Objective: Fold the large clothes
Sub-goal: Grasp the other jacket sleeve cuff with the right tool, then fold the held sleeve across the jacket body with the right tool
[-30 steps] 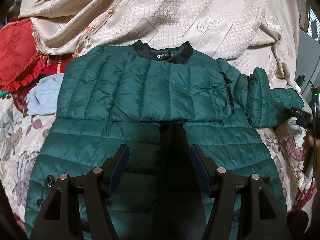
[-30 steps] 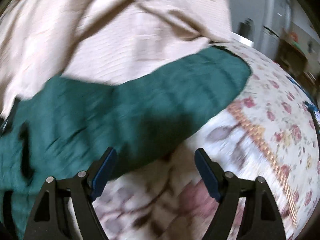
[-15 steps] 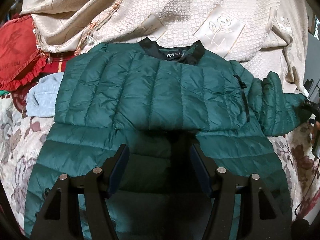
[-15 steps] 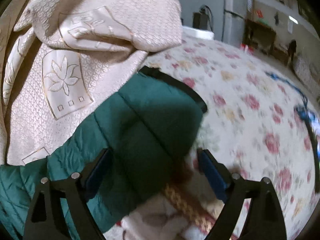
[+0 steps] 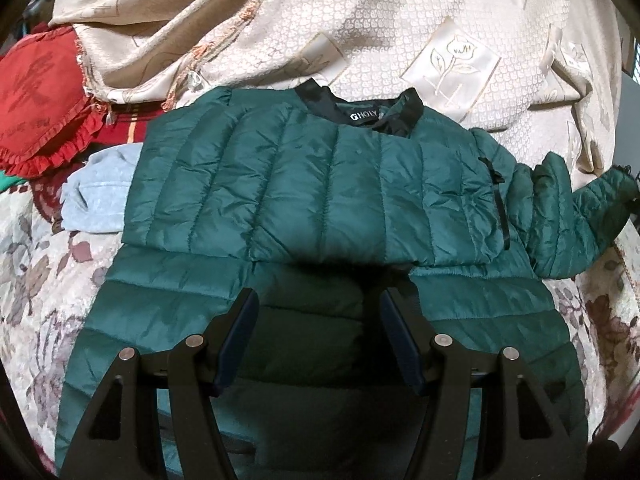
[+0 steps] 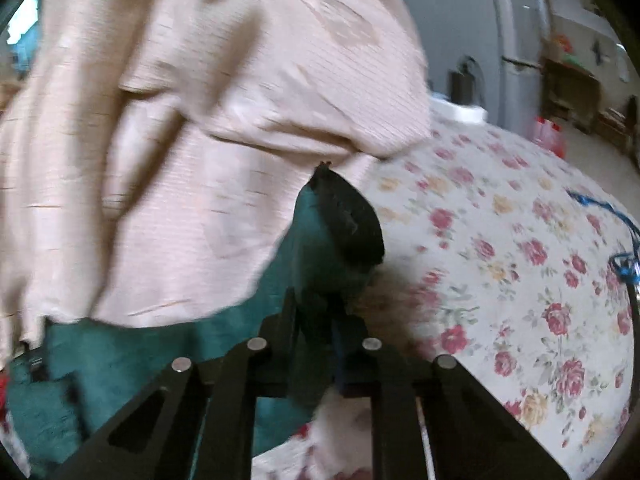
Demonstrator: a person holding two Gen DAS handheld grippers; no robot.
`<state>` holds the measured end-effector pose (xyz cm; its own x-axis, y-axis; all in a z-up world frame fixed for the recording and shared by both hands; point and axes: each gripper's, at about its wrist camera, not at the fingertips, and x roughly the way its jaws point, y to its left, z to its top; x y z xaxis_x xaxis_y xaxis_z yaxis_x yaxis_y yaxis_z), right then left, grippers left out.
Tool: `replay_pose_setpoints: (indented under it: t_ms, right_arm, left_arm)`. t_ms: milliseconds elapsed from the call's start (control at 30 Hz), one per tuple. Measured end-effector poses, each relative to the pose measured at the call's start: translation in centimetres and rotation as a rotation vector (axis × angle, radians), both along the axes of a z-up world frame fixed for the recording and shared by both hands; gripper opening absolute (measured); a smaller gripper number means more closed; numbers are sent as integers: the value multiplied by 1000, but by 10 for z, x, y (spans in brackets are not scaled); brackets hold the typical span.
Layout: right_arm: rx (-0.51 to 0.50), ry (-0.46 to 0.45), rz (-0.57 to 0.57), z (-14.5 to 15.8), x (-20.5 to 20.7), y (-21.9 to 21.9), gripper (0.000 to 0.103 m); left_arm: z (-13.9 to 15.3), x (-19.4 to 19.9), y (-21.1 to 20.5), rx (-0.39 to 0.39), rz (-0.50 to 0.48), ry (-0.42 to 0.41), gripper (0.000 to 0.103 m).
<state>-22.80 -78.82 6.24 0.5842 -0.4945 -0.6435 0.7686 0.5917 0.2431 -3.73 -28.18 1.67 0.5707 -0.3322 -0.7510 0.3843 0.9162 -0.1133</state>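
While the green jacket lies spread across the bed, the findings run left to right as follows.

Red cushion point(image 5: 36, 104): at the far left edge, frilled border, partly under the beige cover.

Grey garment point(image 5: 98, 192): crumpled just beside the jacket's left edge, touching it, on the floral bedspread point(image 5: 28, 288).

Beige cover point(image 5: 360, 28): bunched in folds behind the jacket; the collar end lies against it.

Green jacket point(image 5: 320, 184): quilted, on the bedspread, black collar point(image 5: 360, 108) at the far side with a white label. The upper part is folded down over the lower part, leaving a straight fold edge across the middle. A black zip runs down near the right side.

Left gripper point(image 5: 318, 340): over the lower half of the jacket, jaws standing wide apart. Nothing is between the pads; whether the tips touch the fabric cannot be told.

Sleeve point(image 5: 560, 220): stretches out to the right of the jacket body, its cuff end raised off the bedspread.

Right gripper point(image 6: 316, 320): jaws drawn close together and clamped on the sleeve near its cuff. In the right wrist view the dark cuff point(image 6: 352, 224) sticks up beyond the fingertips, with green fabric bunched between the pads. This view is blurred.

Bedspread, right part: bare rose pattern to the right of the gripper. A blue cord point(image 6: 616, 232) lies at its far right edge.

Background: grey wall and furniture beyond the bed, too blurred to identify.
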Motion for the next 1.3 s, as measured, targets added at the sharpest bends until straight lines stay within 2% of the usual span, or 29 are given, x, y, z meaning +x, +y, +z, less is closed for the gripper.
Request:
replay_pose_setpoints:
  t_ms: [233,367,567,833,933,1000,1033,1067,1100,1133,1167,1200,1300]
  right_arm:
    - [-87,-71,289,68,29,104,14]
    - [-75,-81,447,80,62,160,14]
    - [-41,-30,626,61,113,239,14]
    - [80,0,830,4,175,330,11]
    - [76,71,859,-21,190,355,11]
    - [94,83,881,-28,188,362,12]
    - [98,92,884,-29,184,363,14]
    - [94,100,882,-29,177,363,23]
    - [90,97,879,-27,168,359,38]
    - [86,84,870,-25,155,354,47]
    - [83,75,854,-23,142,347,64]
    - [81,67,837,-20,130,339,69]
    - [79,37,752,-16,92,311,72]
  left_arm:
    - [8,-4,22,-22,28,-12,46]
    - [12,-4,36,-40,50,-15,46]
    - [18,-3,54,-55,82,-24,46]
    - [16,3,67,-82,110,2,46]
    - [18,6,70,-104,112,11,46]
    - [19,6,72,-123,109,2,46]
    - [20,6,72,-138,105,4,46]
    - [20,7,71,-150,103,10,46]
    - [20,8,70,-167,97,18,46]
    - [20,8,68,-187,86,29,46]
    - [20,8,63,-204,69,41,46]
    - [20,8,57,-218,46,51,46]
    - [23,11,35,-279,-34,97,46]
